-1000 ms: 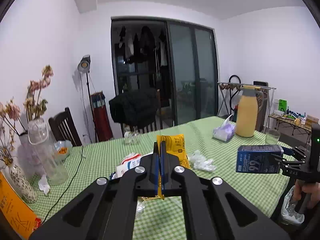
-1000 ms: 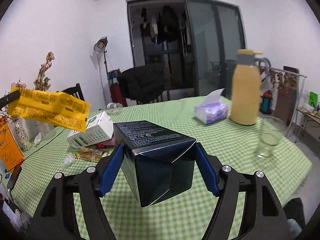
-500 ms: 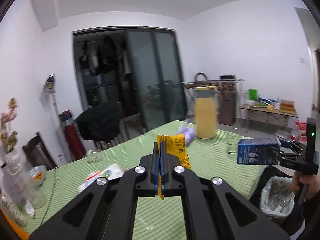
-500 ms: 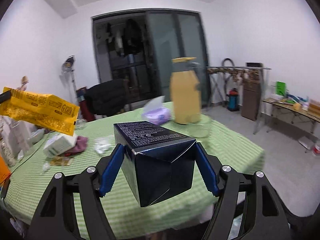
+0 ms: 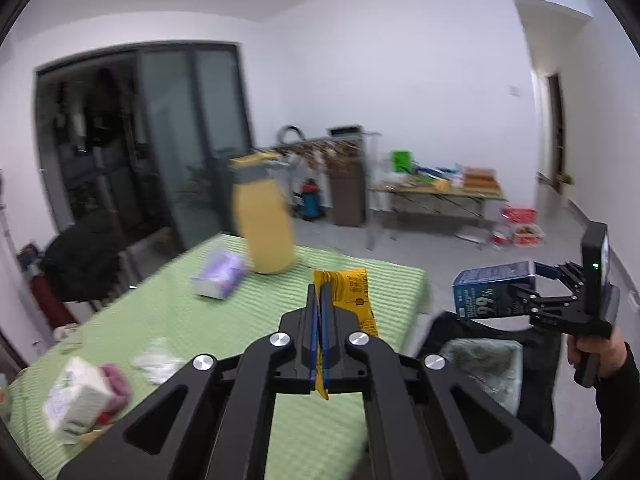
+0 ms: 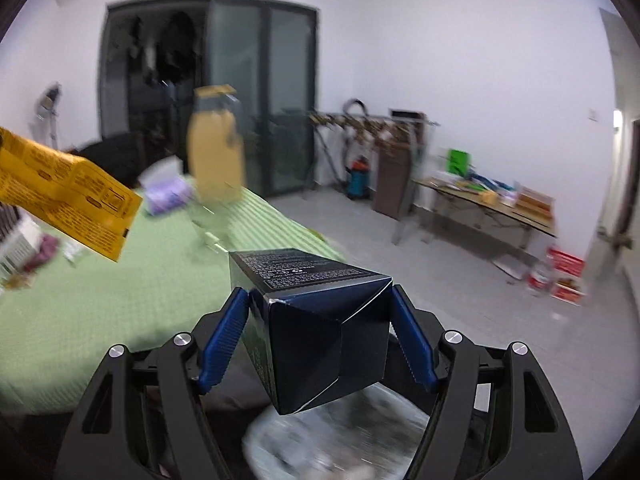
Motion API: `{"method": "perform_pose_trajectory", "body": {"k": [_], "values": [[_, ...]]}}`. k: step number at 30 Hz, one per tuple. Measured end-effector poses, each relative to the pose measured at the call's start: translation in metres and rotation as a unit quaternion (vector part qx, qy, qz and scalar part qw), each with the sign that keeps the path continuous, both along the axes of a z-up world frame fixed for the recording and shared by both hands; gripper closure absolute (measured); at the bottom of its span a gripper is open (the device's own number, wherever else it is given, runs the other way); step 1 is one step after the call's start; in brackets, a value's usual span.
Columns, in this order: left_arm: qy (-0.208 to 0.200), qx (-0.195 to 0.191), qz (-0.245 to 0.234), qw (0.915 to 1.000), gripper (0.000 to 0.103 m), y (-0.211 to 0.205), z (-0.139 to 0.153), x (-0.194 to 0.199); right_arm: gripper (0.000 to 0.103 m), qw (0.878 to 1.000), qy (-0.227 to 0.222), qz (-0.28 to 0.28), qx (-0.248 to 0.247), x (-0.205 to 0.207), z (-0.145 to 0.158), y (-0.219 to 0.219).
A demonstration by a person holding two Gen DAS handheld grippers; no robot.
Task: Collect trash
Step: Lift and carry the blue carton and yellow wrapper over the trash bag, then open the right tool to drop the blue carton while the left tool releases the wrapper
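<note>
Past the corner of the green-checked bench (image 5: 224,320), the right gripper (image 6: 316,340) clamps a dark blue carton (image 6: 320,328) between its blue pads, holding it in the air above a bin lined with a pale bag (image 6: 340,436). The left wrist view shows the same carton (image 5: 494,292) hanging over that bin (image 5: 486,364). The left gripper (image 5: 319,312) is pinched tight on a yellow wrapper (image 5: 352,296), which sticks up and forward from between its fingers, above the bench's edge. A yellow jug (image 5: 262,224) and a purple tissue pack (image 5: 220,276) stand on the bench beyond.
</note>
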State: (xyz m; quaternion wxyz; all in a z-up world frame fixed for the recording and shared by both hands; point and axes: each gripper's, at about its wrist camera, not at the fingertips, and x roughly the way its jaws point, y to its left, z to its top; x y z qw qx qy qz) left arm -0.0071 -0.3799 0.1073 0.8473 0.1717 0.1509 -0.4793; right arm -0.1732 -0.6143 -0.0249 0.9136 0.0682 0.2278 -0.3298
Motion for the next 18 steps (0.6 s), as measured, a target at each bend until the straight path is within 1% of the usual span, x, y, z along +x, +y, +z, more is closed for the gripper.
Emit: {"method": "perform_pose_trajectory", "body": {"k": [3,5,7,10,12,17,18], "values": [[0.022,0.018,-0.041,0.9988,0.103,-0.035,-0.024,-0.017,0.034,0.999,0.031,-0.029,0.009,-0.016,-0.019,-0.015],[0.036,0.027,-0.057,0.9974,0.103,-0.053,-0.035,-0.023,0.035,0.998,0.048,-0.042,0.02,-0.025,-0.034,-0.025],[0.059,0.038,-0.071,0.995,0.103,-0.075,-0.052,-0.03,0.036,0.997,0.061,-0.049,0.029,-0.029,-0.048,-0.036],[0.089,0.064,-0.092,0.9897,0.103,-0.104,-0.082,-0.041,0.039,0.994,0.077,-0.058,0.056,-0.029,-0.074,-0.055],[0.104,0.09,-0.106,0.9847,0.103,-0.119,-0.106,-0.05,0.041,0.991,0.09,-0.068,0.077,-0.024,-0.097,-0.068],[0.119,0.14,-0.129,0.9745,0.103,-0.147,-0.147,-0.067,0.043,0.982,0.102,-0.077,0.141,-0.014,-0.151,-0.09],[0.119,0.145,-0.132,0.9733,0.103,-0.153,-0.153,-0.069,0.043,0.981,0.1,-0.077,0.148,-0.013,-0.154,-0.092]]}}
